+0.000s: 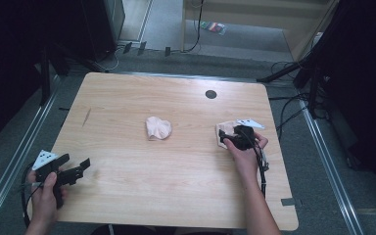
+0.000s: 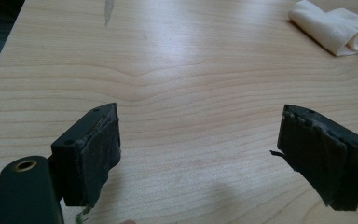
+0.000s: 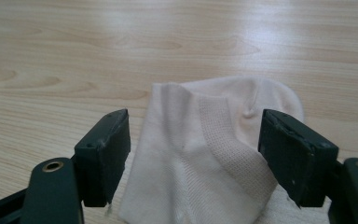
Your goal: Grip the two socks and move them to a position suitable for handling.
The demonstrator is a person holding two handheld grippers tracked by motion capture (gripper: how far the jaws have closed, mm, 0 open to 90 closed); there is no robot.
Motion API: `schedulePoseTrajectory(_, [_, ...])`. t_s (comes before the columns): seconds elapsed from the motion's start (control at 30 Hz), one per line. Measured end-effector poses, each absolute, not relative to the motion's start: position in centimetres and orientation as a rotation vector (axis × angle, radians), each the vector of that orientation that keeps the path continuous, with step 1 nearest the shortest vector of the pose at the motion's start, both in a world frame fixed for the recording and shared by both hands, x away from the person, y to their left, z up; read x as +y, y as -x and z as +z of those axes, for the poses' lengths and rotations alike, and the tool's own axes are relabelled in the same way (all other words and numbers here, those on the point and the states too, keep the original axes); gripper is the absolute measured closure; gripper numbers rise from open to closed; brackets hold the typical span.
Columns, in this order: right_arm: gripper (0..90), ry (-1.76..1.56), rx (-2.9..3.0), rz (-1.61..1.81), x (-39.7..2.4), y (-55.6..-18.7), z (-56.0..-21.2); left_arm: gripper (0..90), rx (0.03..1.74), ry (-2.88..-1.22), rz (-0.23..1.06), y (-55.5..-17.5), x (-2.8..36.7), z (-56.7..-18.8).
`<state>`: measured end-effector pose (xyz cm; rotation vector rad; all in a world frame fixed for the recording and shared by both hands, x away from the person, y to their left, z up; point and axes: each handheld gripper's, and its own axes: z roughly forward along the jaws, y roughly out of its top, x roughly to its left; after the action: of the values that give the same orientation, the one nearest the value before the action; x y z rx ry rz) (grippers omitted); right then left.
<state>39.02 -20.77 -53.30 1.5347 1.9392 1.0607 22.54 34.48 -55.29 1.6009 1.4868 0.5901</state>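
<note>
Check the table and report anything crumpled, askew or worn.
The two pale socks are not laid flat: one sock sits bunched at the table's middle, the other sock lies creased between the right hand-held gripper's open jaws. The left hand-held gripper's pad tape is frayed.

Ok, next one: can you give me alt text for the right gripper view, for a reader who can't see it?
The right claw stands open with a pale pink cloth lying on the wooden table between its two black jaws. The cloth has a mesh-textured band across it and is slightly rumpled; whether the jaws touch it cannot be told.
</note>
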Motion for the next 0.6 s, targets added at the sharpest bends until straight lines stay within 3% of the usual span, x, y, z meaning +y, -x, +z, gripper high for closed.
schedulePoseTrajectory(0.23, [27.9,-1.537,1.969,1.000,-20.3,-39.4,-54.3,13.4,1.483,-1.604,0.579,-22.6,34.5,-55.3])
schedulePoseTrajectory(0.6, [49.3,-1.518,1.929,0.946,-20.5,-39.0,-54.8,13.4,1.482,-1.608,0.578,-22.6,34.5,-55.3])
